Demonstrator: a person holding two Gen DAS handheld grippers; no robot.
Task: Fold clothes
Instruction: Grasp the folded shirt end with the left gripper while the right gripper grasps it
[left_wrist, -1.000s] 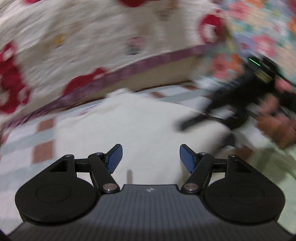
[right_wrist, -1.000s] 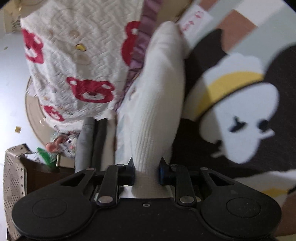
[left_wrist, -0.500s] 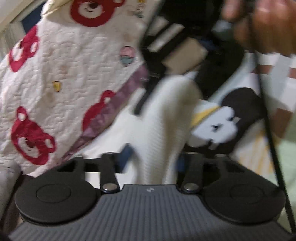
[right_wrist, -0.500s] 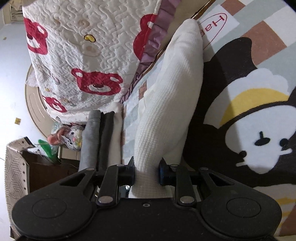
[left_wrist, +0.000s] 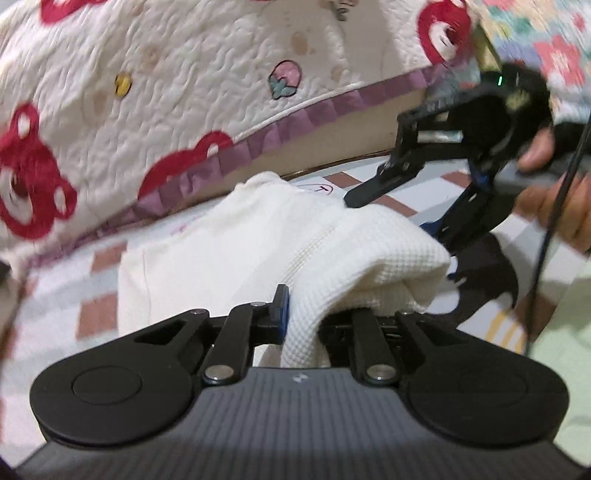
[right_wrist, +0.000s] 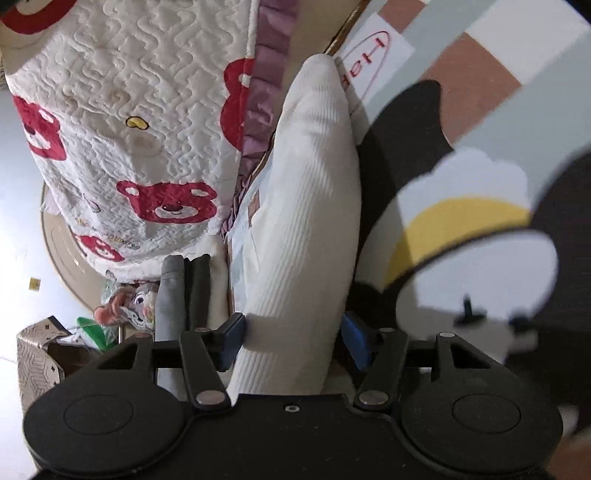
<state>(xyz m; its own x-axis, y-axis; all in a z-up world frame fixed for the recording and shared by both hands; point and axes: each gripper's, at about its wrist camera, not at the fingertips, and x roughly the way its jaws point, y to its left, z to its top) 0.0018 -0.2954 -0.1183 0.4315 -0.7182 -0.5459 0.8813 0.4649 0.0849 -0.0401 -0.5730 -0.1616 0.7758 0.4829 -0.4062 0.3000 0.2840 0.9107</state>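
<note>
A cream waffle-knit garment (left_wrist: 258, 236) lies on the patterned play mat, one edge lifted into a fold. My left gripper (left_wrist: 303, 317) is shut on that lifted edge; the cloth hides its right finger. In the right wrist view the same garment (right_wrist: 314, 206) runs away from the camera between the fingers. My right gripper (right_wrist: 291, 343) is open, its blue pads apart on either side of the cloth. The right gripper also shows in the left wrist view (left_wrist: 402, 206), held in a hand above the garment's far right side.
A quilted bedspread with red bears (left_wrist: 184, 92) hangs at the back, also in the right wrist view (right_wrist: 147, 140). The mat has a black cartoon figure (right_wrist: 461, 229). Folded grey clothes (right_wrist: 184, 288), a plush toy (right_wrist: 125, 306) and a patterned box (right_wrist: 37, 354) sit at the left.
My left gripper closed on the garment's edge and lifted it. My right gripper, shut on the cloth before, has opened its fingers around it.
</note>
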